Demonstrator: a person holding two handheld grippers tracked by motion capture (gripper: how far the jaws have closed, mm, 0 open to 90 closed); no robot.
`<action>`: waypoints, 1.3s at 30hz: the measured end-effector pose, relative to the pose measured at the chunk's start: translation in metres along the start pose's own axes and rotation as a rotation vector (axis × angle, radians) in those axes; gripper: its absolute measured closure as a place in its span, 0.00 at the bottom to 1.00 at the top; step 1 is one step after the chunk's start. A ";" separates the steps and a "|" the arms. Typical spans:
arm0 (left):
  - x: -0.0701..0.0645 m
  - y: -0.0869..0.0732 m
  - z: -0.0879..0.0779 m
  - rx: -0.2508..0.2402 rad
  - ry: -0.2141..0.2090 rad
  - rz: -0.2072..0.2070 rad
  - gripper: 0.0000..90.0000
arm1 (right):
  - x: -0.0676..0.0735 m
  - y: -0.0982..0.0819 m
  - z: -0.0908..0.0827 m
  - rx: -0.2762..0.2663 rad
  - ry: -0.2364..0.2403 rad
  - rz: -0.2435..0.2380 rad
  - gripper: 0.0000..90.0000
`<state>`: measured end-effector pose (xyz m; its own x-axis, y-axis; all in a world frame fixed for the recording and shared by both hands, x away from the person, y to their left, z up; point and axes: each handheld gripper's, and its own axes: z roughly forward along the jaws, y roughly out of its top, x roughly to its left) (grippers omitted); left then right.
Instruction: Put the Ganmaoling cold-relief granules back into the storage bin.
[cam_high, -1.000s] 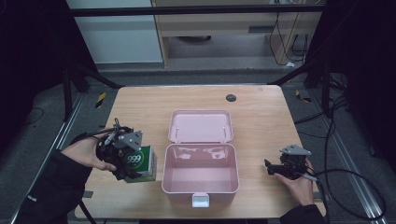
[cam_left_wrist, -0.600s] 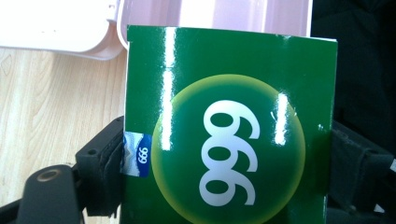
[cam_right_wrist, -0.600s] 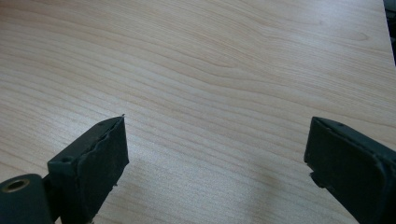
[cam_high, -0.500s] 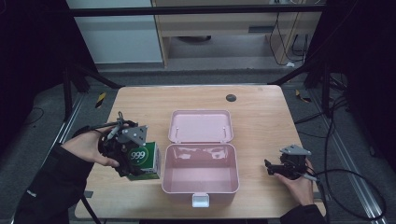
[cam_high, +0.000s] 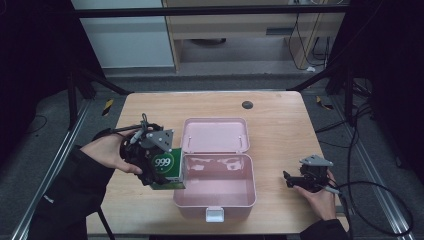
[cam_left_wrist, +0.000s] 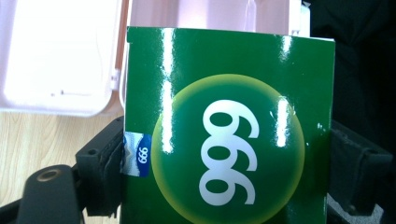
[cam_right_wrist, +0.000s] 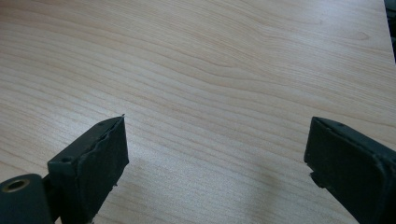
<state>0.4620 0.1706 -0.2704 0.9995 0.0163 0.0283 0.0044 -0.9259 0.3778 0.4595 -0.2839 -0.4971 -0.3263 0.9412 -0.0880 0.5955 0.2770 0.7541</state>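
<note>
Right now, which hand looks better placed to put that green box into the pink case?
The left. Its claw already grips the green 999 box right beside the open pink case. The right claw rests open over bare table, holding nothing.

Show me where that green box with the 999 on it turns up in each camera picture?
High view: green box at left, held in the left tool, beside the pink case.
Left gripper view: box centre, between both jaws; pink case behind.
Right gripper view: bare wooden table, no box.
Shared landmark: the table.
</note>
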 end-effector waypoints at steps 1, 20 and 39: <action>0.000 0.000 0.000 0.000 0.000 0.000 0.16 | 0.000 0.000 0.000 0.000 0.000 0.000 0.07; 0.009 0.047 0.033 0.006 -0.019 0.060 0.16 | 0.000 0.000 0.000 0.002 0.000 -0.004 0.07; 0.016 0.043 0.075 0.055 -0.025 0.070 0.16 | 0.001 0.000 0.001 0.009 0.002 -0.012 0.07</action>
<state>0.4809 0.1030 -0.3236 0.9979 -0.0584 0.0296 -0.0649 -0.9437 0.3243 0.4599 -0.2831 -0.4982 -0.3349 0.9374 -0.0958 0.5983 0.2901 0.7469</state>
